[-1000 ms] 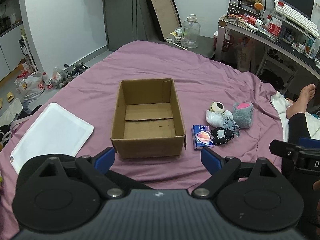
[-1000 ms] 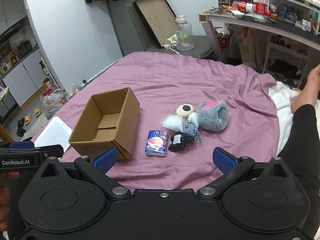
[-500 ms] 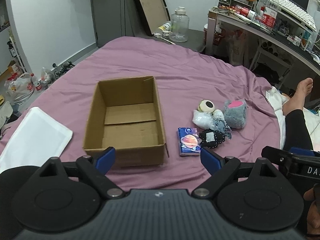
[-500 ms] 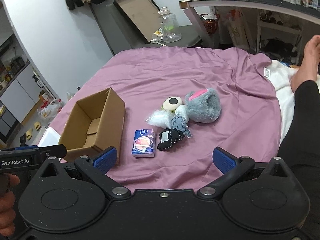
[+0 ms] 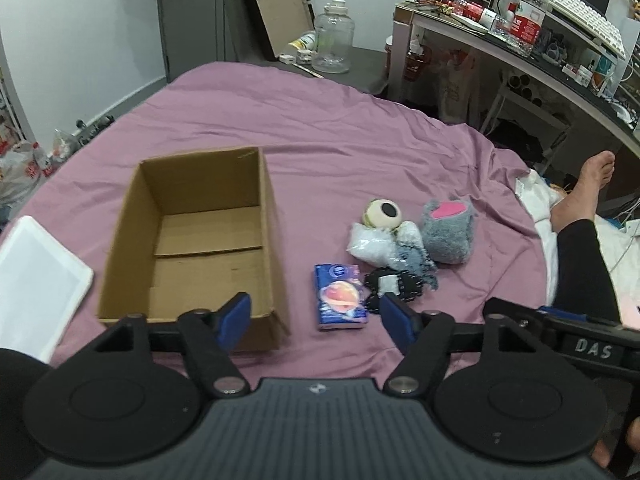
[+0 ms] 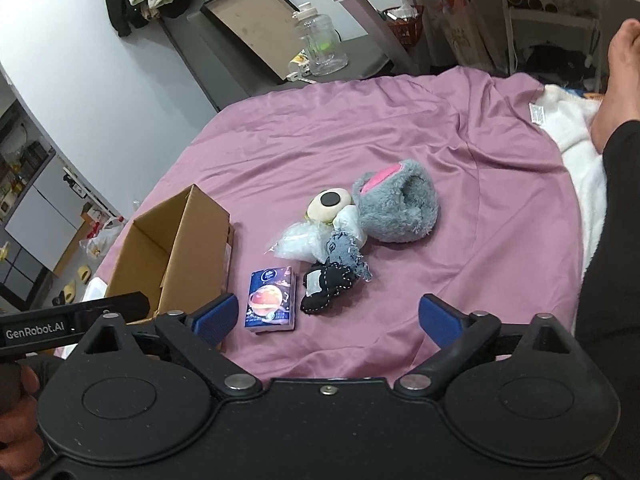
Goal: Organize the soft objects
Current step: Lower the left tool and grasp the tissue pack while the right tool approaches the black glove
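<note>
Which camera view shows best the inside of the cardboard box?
The left wrist view shows the cardboard box best: it looks down into the opening, so the empty floor and all four walls are visible. The right wrist view sees it side-on at the left edge, with the floor mostly hidden.

Ahead of your right claw, grey fuzzy plush with pink patch lying on its side, cream eyeball ball touching it, black stitched pouch nearest you, blue tissue pack flat, open cardboard box upright to your left.
</note>
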Tool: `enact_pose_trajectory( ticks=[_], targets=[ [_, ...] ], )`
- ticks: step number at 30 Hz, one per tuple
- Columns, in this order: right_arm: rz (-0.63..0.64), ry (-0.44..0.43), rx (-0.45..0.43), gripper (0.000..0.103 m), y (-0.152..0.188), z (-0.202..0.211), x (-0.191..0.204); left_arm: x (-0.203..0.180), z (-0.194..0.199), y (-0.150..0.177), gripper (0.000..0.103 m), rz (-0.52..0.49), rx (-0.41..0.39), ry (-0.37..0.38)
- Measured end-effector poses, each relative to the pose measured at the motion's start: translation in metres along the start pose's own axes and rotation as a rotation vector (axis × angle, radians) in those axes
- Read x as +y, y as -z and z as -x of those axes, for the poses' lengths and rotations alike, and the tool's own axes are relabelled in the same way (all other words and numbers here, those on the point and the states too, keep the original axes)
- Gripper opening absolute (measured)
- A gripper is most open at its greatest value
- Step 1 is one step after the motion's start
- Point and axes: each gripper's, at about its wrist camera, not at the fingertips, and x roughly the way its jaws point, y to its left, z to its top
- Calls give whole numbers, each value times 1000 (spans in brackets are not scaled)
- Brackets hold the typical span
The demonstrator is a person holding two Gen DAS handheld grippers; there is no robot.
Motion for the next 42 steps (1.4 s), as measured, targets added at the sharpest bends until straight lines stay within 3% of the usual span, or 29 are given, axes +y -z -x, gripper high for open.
enact_pose_trajectory(
  ticks=[6, 11, 17, 26, 33, 42],
  targets=[
    [-59, -62, 42, 77, -6, -23, -16, -13, -24, -8, 61, -1, 23, 35],
    [-87, -105, 99, 66, -9, -46, -27, -21, -55, -9, 47, 10, 86, 44],
    [-145, -150, 158, 51, -12, -71, -41, -26, -89, -9, 45, 15, 143, 44],
    [-227, -159, 204, 41, -13, -94, -61, -31, -132, -6, 45, 7, 219, 23],
    [-261, -159, 206, 41, -13, -103, -63, -37, -149, -2, 46, -59, 193, -63],
    [-301, -146, 216, 46, -13, -114, -65, -45, -165, 5, 61, -123, 220, -122]
  ],
)
